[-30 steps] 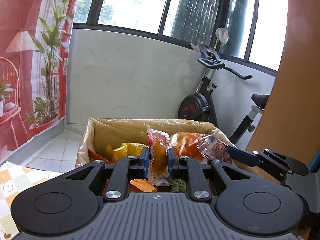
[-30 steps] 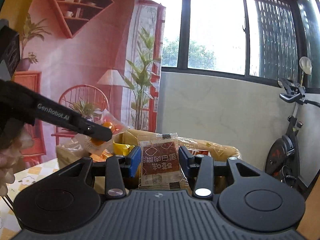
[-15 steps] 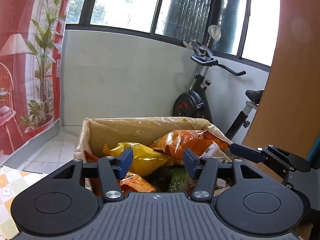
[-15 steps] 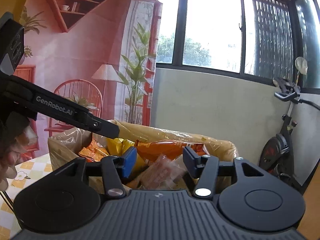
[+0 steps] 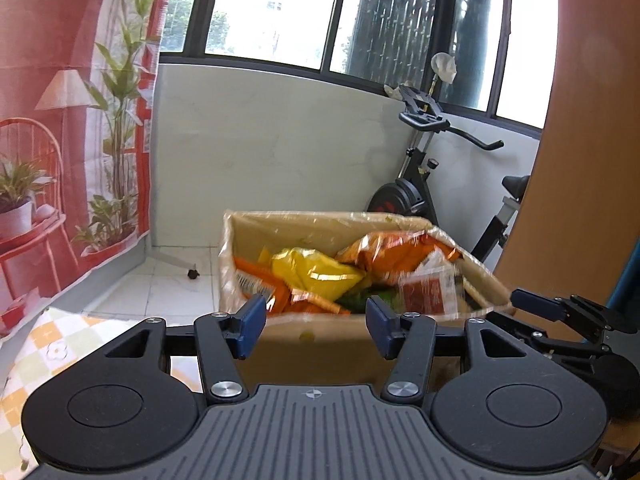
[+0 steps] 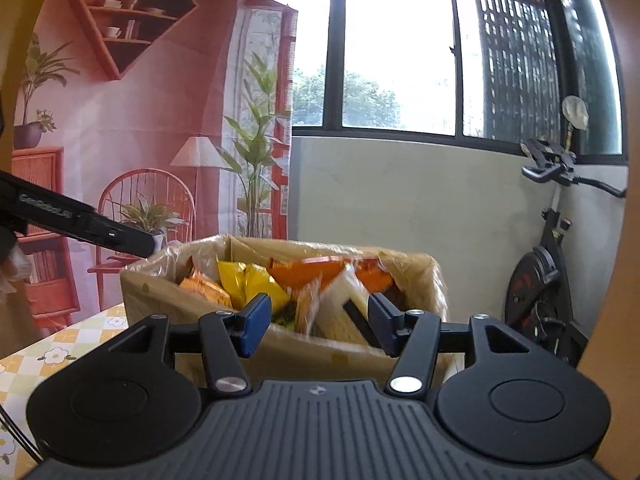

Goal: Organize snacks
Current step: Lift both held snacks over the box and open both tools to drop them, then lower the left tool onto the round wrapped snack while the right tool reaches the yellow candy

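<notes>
A cardboard box [image 5: 320, 340] lined with clear plastic holds several snack packets: a yellow bag [image 5: 316, 272], an orange bag [image 5: 396, 248] and a red-brown packet [image 5: 426, 292]. My left gripper [image 5: 316, 326] is open and empty, just in front of the box. My right gripper [image 6: 318, 326] is open and empty too, at the box's near wall [image 6: 304, 356]. The yellow bag [image 6: 244, 280] and the orange bag [image 6: 320, 274] show in the right wrist view. The right gripper's finger [image 5: 532, 300] reaches in at the box's right corner, and the left gripper's finger [image 6: 100, 232] at its left rim.
The box stands on a table with a yellow checked flower cloth [image 6: 52, 356]. An exercise bike [image 5: 420, 184] stands behind to the right by a white wall under windows. A red printed backdrop [image 6: 120, 120] hangs on the left. A wooden panel [image 5: 592, 120] is at the right.
Both grippers opened and let their packets go into the box: the left an orange packet, the right a red-brown one. Both have since drawn back from the box.
</notes>
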`<state>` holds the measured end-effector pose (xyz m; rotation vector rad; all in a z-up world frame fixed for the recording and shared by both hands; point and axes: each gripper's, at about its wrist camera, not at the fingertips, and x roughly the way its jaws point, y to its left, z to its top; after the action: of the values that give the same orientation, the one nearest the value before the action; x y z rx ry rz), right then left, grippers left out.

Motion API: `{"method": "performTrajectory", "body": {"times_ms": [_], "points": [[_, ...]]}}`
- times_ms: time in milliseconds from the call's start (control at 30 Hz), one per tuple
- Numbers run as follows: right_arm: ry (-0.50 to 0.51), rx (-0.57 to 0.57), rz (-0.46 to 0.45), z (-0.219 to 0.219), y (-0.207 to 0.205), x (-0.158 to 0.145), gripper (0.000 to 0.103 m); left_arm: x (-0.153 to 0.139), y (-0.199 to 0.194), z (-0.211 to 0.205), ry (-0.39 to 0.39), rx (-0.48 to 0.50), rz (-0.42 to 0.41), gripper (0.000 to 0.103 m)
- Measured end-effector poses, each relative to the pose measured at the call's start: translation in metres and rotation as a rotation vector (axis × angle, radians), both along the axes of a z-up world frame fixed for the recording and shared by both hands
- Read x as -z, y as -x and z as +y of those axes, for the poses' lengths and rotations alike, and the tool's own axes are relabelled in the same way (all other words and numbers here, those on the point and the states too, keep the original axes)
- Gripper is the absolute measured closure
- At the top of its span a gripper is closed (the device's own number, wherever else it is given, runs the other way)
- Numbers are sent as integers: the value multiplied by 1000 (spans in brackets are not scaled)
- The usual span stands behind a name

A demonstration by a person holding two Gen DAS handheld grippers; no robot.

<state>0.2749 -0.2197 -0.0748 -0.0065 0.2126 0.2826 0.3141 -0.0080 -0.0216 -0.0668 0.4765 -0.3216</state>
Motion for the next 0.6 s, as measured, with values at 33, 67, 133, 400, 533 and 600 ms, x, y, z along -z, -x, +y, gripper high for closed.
{"method": "performTrajectory", "body": {"times_ms": [33,67,133,400,533,600], "points": [[-5,7,8,-2,4,3,46,3,4,1,-7,-4,1,45],[-11,14,18,-4,8,7,46,6,7,2,-14,-8,5,45],[-20,24,37,-8,16,14,46,12,12,4,-21,-14,14,45],[-19,42,124,-23,38,50,46,39,22,15,17,-62,60,45],[-26,62,176,-28,42,70,46,55,19,13,-2,-73,100,45],[-18,68,198,-30,42,79,46,61,17,13,-6,-74,117,45]]}}
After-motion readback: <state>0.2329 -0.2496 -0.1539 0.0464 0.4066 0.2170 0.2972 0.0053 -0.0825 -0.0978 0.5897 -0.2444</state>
